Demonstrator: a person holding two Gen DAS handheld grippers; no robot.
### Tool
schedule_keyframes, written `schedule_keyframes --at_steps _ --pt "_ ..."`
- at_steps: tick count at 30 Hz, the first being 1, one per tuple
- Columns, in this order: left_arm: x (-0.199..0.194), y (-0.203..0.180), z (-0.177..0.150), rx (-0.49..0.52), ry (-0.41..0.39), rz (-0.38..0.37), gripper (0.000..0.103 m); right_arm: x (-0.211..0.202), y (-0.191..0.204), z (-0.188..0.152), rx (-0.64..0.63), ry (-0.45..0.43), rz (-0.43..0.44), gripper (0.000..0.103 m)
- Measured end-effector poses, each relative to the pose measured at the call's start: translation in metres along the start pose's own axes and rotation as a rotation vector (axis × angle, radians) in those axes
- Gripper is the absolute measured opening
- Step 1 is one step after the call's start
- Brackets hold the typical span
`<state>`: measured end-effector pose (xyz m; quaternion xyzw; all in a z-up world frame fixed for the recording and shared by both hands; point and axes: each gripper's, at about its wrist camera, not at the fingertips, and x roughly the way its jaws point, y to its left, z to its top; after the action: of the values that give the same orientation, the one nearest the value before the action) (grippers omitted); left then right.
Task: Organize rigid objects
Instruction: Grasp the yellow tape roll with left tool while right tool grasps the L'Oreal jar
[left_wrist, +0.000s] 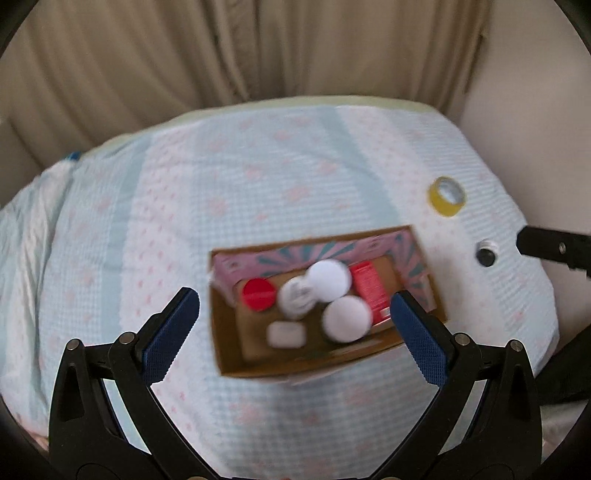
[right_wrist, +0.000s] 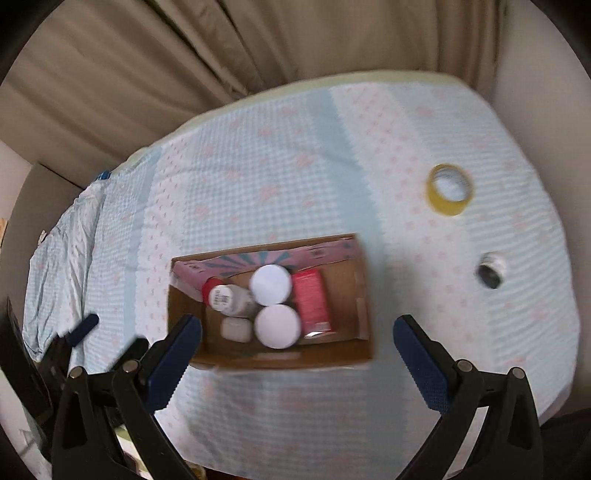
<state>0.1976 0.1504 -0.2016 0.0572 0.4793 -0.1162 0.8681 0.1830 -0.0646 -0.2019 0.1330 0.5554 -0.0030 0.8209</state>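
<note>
An open cardboard box (left_wrist: 236, 354) (right_wrist: 354, 354) sits on the bed in the middle. It holds two white-lidded jars (left_wrist: 347, 318) (right_wrist: 277, 326), a red-capped item (left_wrist: 258, 294), a white bottle (right_wrist: 231, 298), a red packet (left_wrist: 371, 291) (right_wrist: 312, 299) and a small white case (left_wrist: 286, 334) (right_wrist: 235, 329). A yellow tape roll (left_wrist: 446, 195) (right_wrist: 448, 188) and a small black-and-white cap (left_wrist: 485, 254) (right_wrist: 489, 275) lie on the sheet to the right. My left gripper (left_wrist: 295, 306) is open and empty above the box. My right gripper (right_wrist: 297, 332) is open and empty above the box's front.
The bed has a pale blue sheet with pink marks (left_wrist: 258, 192) (right_wrist: 277, 177). Beige curtains (left_wrist: 221, 55) (right_wrist: 184, 55) hang behind it and a wall (left_wrist: 535, 129) stands at right. The other gripper's fingers show at the edges (left_wrist: 554, 251) (right_wrist: 83, 326).
</note>
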Motion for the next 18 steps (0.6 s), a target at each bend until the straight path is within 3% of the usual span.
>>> schedule_keyframes --at_steps 5,8,13,18 --pt "-0.011 -0.068 0.030 0.052 -0.057 -0.020 0.103 -0.045 -0.054 -0.007 -0.026 -0.091 -0.096 0.103" --pt "-0.010 -0.109 0.047 0.052 -0.081 -0.026 0.103 -0.061 -0.093 -0.006 -0.050 -0.100 -0.128 0.103" --pt "0.012 -0.185 0.074 0.035 -0.085 -0.054 0.103 -0.068 -0.160 0.002 -0.103 -0.092 -0.130 0.103" --pt "0.055 -0.245 0.089 0.065 -0.065 -0.005 0.103 -0.055 -0.214 0.012 -0.183 -0.091 -0.082 0.103"
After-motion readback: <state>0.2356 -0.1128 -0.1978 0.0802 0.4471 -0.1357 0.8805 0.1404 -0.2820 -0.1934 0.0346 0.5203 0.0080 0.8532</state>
